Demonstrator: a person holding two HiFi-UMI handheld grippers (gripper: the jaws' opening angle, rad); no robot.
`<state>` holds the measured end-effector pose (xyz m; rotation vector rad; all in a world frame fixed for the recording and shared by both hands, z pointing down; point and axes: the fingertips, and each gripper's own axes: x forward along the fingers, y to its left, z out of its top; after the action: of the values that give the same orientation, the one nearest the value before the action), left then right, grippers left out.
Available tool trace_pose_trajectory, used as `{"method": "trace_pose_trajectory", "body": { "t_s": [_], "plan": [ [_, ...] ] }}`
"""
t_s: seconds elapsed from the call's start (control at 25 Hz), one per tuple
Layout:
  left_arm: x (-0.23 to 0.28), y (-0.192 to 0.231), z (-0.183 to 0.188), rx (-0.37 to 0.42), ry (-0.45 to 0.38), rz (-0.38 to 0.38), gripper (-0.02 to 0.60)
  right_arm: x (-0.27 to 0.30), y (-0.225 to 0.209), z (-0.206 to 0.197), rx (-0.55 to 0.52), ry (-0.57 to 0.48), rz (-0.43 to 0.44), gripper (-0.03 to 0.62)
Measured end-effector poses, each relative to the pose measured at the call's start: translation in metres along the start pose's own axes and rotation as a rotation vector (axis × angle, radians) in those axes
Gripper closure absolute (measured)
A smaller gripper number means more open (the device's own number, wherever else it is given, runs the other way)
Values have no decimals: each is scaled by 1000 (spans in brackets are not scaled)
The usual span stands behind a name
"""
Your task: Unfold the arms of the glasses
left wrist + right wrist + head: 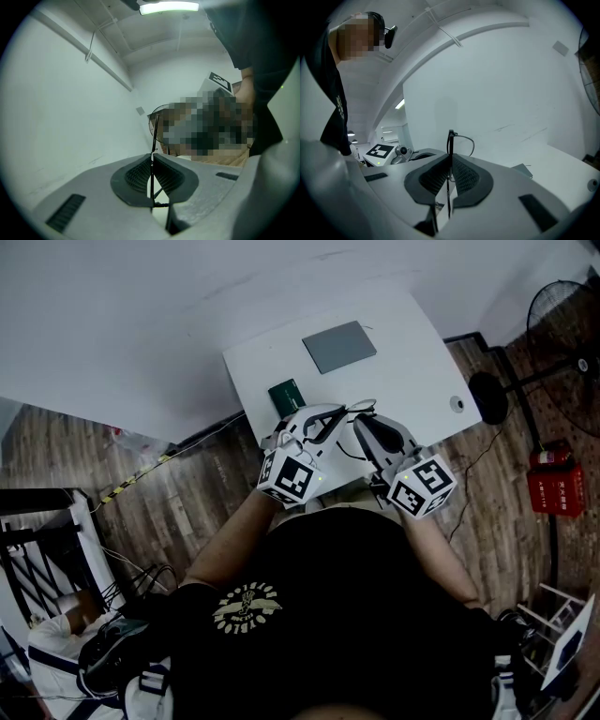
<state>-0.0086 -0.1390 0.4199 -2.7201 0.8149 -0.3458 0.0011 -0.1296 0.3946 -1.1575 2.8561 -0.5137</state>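
The white tabletop stands against a pale wall, with wood-patterned floor on both sides of it; a flat grey pad lies towards the tabletop's far edge, a small dark green box sits near its left edge, and a small round thing lies near its right edge. Off the tabletop's right side a black fan stands on the floor, and a red box sits on the floor further towards the person; off its left side a yellow-and-black striped strip runs across the boards.

The glasses are held up over the tabletop's near edge, clear of its surface, between the two grippers. The left gripper has its jaws closed on a thin black arm of the glasses, which rises upright from between the ribbed pads; the right gripper has its jaws clamped on another thin black part of the frame, with a wire lens rim curving off just beside it. A long ceiling lamp glows overhead in the left gripper view.
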Motion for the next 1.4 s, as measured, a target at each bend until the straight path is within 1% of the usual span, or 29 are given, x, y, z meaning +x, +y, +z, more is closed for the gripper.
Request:
{"method": "trace_pose_trajectory", "body": {
  "t_s": [0.28, 0.68, 0.8, 1.0, 1.4],
  "plan": [
    [-4, 15, -3, 47, 14, 2, 560, 1, -1, -1, -3, 10, 3, 576],
    [-9, 17, -8, 109, 42, -27, 560, 3, 0, -9, -7, 37, 14, 576],
    [-12, 21, -13, 136, 54, -35, 560, 5, 3, -11, -10, 45, 27, 576],
    [-13, 27, -17, 200, 81, -49, 560, 6, 1, -14, -6, 57, 24, 576],
    [-15, 34, -26, 259, 121, -63, 560, 3, -3, -19, -11, 84, 18, 576]
  ]
}}
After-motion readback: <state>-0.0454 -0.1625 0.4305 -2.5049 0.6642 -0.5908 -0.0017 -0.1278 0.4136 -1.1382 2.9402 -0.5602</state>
